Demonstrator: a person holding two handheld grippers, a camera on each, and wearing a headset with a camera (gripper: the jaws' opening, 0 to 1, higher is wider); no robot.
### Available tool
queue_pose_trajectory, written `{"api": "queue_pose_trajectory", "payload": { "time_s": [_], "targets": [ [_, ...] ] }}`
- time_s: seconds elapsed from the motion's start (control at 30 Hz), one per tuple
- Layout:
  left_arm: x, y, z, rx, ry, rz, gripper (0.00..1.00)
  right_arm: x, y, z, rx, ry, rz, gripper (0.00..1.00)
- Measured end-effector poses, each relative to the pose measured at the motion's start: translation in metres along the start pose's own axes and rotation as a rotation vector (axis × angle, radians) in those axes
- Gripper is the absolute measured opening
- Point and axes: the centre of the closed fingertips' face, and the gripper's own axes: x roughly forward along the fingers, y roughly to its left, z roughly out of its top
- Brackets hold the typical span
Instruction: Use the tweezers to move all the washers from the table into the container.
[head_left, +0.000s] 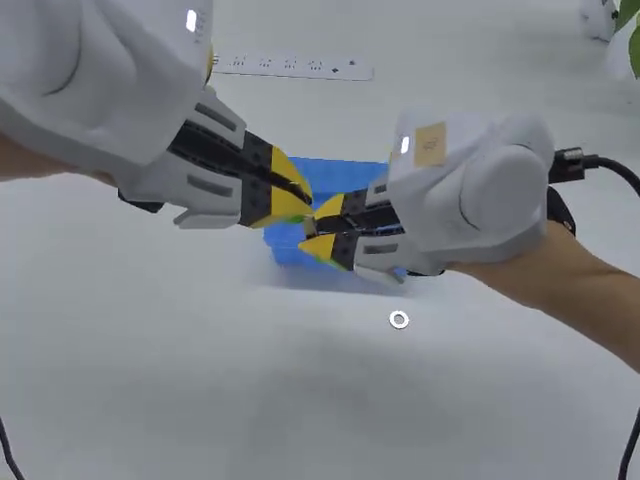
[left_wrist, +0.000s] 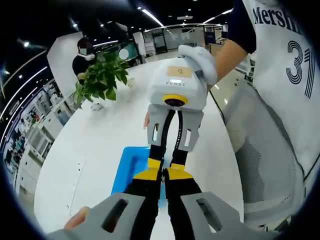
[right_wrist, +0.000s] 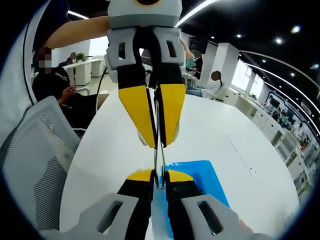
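One washer (head_left: 399, 319) is lying on the worktop (head_left: 200, 380) near the person's side of the blue container (head_left: 345, 175). Over the container the left claw (right_wrist: 160, 144) and right claw (right_wrist: 160, 176) are meeting tip to tip, both clamping the tweezers (right_wrist: 159, 159). One claw should be holding them square, prongs free, before the other releases. A power strip (head_left: 290, 66) is lying well beyond, and nothing is blocking the washer.

L tool (head_left: 305, 200) & R tool (head_left: 312, 243) tip-to-tip over container (head_left: 340, 175), tweezers (right_wrist: 158, 150) betw.; bare table (head_left: 200, 380) round washer (head_left: 399, 320), front.
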Motion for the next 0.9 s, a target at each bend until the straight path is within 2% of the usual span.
{"api": "queue_pose_trajectory", "payload": {
  "time_s": [0.23,0.4,0.47,0.5,0.57,0.63,0.9],
  "targets": [
    [0.018,0.026,0.01,0.03,-0.013,-0.016,0.07,-0.009,-0.032,-0.012,0.012,0.016,-0.054,0.1],
    [0.039,0.042,0.009,0.033,-0.021,-0.03,0.07,-0.009,-0.05,-0.029,0.033,0.043,-0.077,0.1],
    [0.049,0.046,0.005,0.035,-0.018,-0.031,0.07,-0.007,-0.054,-0.037,0.045,0.056,-0.08,0.1],
    [0.056,0.048,0.001,0.032,-0.012,-0.037,0.07,-0.003,-0.057,-0.047,0.057,0.069,-0.077,0.1],
    [0.067,0.048,-0.006,0.04,0.006,-0.048,0.07,0.002,-0.058,-0.056,0.058,0.094,-0.072,0.1],
    [0.075,0.05,-0.013,0.024,0.006,-0.065,0.07,0.007,-0.057,-0.063,0.07,0.102,-0.059,0.1],
    [0.092,0.052,-0.031,-0.01,0.022,-0.098,0.07,0.021,-0.055,-0.088,0.116,0.117,-0.034,0.1]
  ]
}}
